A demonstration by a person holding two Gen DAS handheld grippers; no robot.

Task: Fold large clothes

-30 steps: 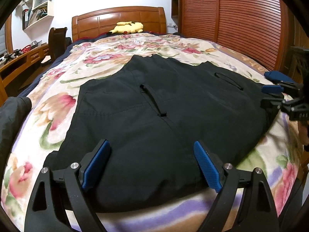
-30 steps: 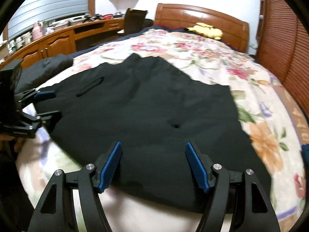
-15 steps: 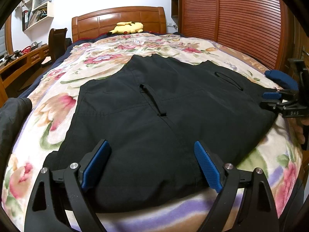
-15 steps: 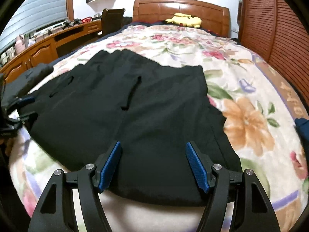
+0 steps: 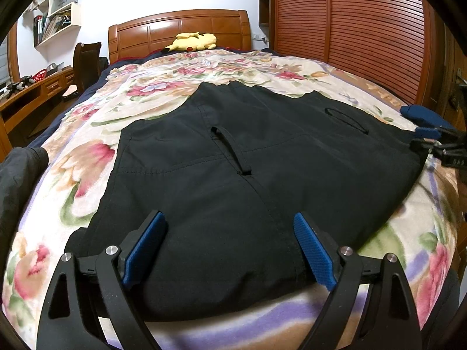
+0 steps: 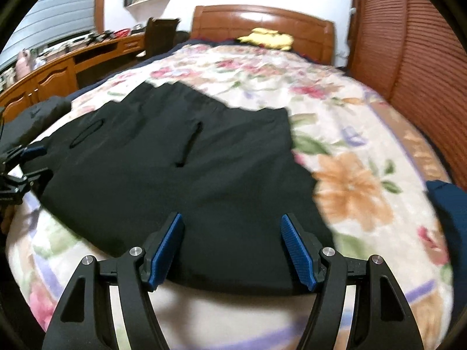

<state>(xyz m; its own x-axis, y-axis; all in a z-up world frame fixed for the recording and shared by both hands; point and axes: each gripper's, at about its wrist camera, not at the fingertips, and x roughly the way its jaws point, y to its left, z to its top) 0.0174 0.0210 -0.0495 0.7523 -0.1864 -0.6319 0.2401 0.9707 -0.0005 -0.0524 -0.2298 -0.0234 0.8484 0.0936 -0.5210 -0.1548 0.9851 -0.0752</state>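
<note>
Lying flat on the bed [image 5: 73, 157], the black garment [image 5: 233, 180] fills the middle of the left wrist view, with its near hem close to the foot edge. The left gripper [image 5: 230, 248] hangs just over this hem; its blue pads [image 5: 146, 248] stand wide apart and released, and no cloth is pinched between them. At the right border the right gripper [image 5: 429, 140] is near the garment's right corner. A yellow plush toy [image 5: 191, 42] rests by the headboard [image 5: 178, 29].

In the right wrist view, which is blurred, the garment [image 6: 163, 180] lies left of centre on the floral blanket [image 6: 350, 192]. The right gripper [image 6: 232, 248] is also released, with the pads [image 6: 294, 250] apart above the near hem. The left gripper [image 6: 20, 163] shows at the left border, beside the garment's edge.
</note>
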